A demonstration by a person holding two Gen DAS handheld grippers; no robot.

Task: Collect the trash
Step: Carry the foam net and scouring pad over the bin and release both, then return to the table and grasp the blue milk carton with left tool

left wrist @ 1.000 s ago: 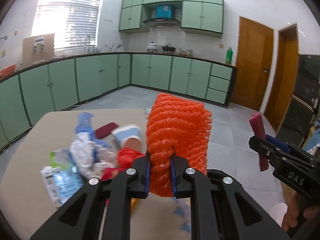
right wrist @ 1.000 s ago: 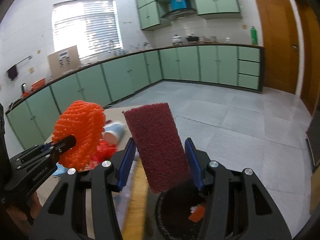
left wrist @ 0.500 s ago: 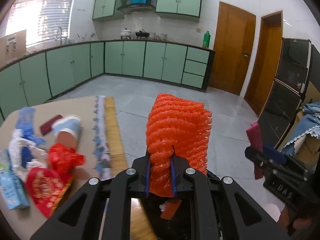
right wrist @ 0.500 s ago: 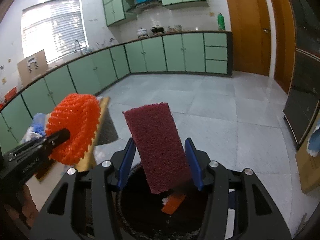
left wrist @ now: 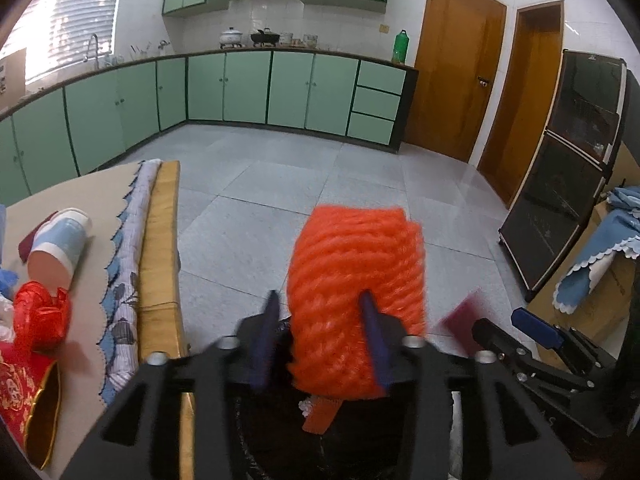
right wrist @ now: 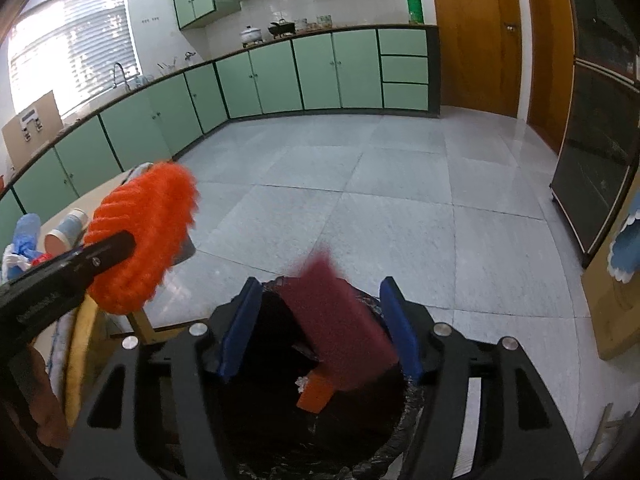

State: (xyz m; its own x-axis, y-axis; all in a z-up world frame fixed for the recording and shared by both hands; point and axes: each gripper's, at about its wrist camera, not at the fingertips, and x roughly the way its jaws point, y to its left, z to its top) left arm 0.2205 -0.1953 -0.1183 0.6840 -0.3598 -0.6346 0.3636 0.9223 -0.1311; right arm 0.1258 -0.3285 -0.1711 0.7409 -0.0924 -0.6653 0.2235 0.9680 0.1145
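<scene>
Black grippers, left [left wrist: 320,320] and right [right wrist: 320,328], tilted binward, jaws just parted, releasing.

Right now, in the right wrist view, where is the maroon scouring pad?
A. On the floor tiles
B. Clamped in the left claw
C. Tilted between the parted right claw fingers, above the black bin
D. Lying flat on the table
C: the maroon scouring pad hangs tilted between the right claw's parted fingers over the black bin, clear of both pads.
</scene>
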